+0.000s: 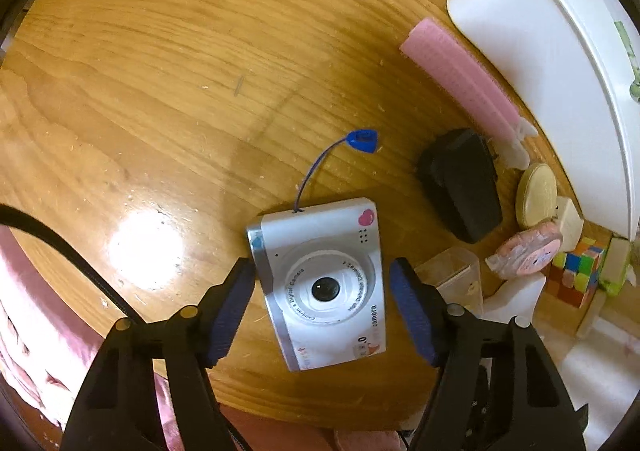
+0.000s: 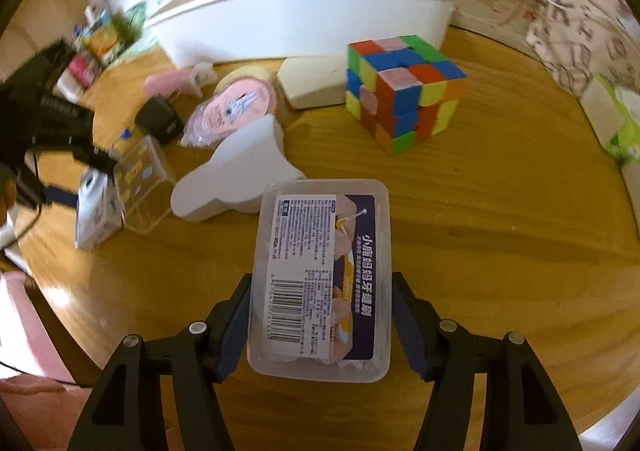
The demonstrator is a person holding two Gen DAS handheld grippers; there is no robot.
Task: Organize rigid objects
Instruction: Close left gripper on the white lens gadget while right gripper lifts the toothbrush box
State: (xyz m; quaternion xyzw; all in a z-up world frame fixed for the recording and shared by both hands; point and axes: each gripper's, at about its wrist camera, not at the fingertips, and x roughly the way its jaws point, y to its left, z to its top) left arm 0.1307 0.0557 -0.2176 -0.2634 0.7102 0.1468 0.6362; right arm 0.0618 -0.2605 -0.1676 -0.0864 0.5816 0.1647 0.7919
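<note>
A white toy digital camera (image 1: 324,283) with a blue strap lies on the wooden table (image 1: 160,91). My left gripper (image 1: 322,287) is open, its fingers on either side of the camera with small gaps. My right gripper (image 2: 320,315) is shut on a clear plastic floss box (image 2: 320,275) with a barcode label, held over the table. The left gripper and camera (image 2: 92,211) also show at the left of the right wrist view.
A Rubik's cube (image 2: 404,91), white foam piece (image 2: 240,179), pink round pack (image 2: 236,107), black adapter (image 1: 464,183), pink foam strip (image 1: 460,75), clear small box (image 2: 140,183) and a white bin (image 2: 304,19) crowd the table's far side.
</note>
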